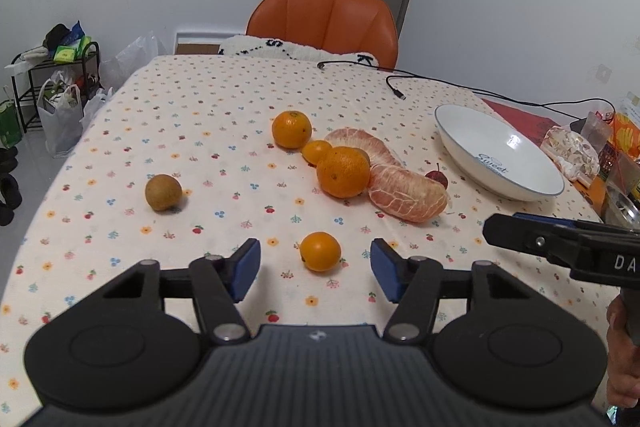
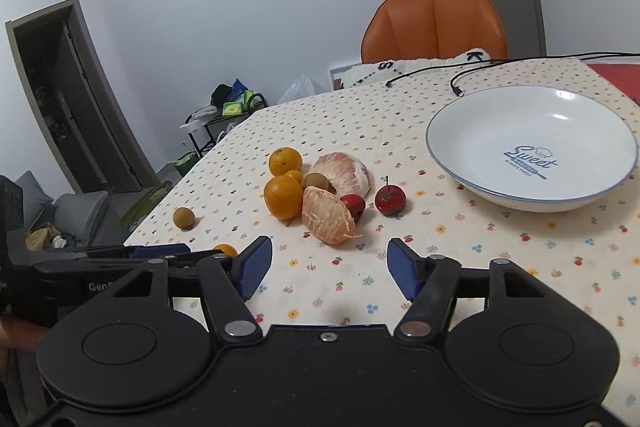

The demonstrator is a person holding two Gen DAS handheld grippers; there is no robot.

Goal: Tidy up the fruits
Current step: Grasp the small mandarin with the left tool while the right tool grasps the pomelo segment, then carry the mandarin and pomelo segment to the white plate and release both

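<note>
Small round orange fruit [image 1: 320,251] lay just ahead, centred between the gaping left tongs [image 1: 316,269]; the right tongs [image 2: 330,267], also released, were farther away.

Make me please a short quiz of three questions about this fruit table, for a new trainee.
1. True or false: the white plate already holds fruit.
2. Which fruit lies between the fingers of the left gripper? A) brown round fruit B) small orange C) peeled pomelo piece
3. How many small red fruits lie on the tablecloth in the right wrist view?

Key
1. False; it is empty.
2. B; the jaws are open around it, not touching.
3. Two.
</note>
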